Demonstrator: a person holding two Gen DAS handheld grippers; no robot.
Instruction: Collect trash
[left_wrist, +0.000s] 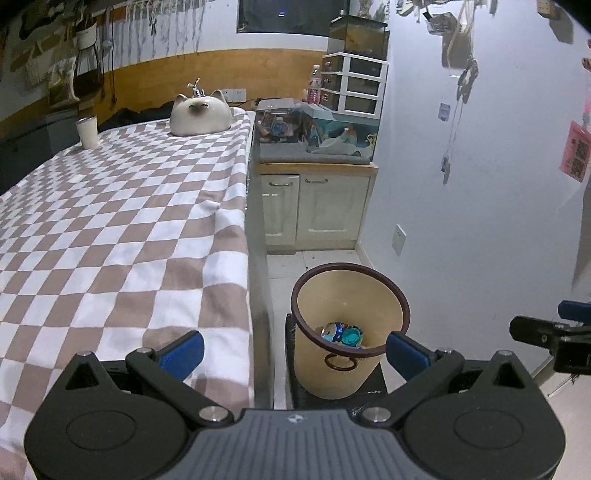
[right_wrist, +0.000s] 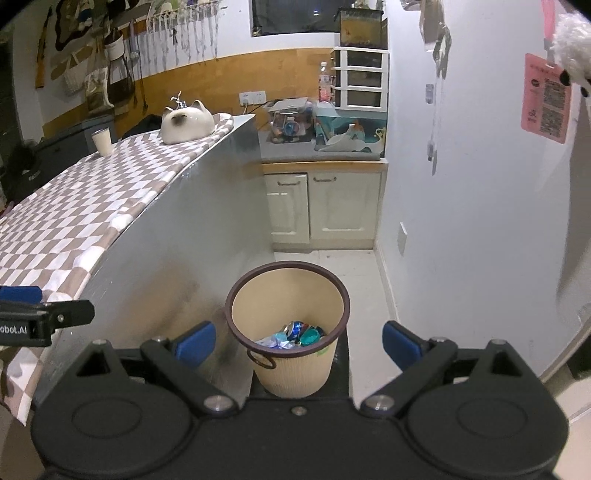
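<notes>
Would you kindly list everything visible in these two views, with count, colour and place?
bin: one, beige with a brown rim, on the floor beside the table
trash: several crushed blue and teal pieces, inside the bin
tablecloth: one, brown and white checks, over the table
cat figure: one, cream, at the table's far end
cup: one, white, on the table
cabinet: one, cream, against the far wall
left gripper: black with blue pads, open
right gripper: black with blue pads, open

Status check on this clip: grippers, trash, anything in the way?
Left gripper open, empty. Right gripper open, empty. Crushed can and wrappers lie in the bin beside the counter. Nothing blocking the bin mouth.
</notes>
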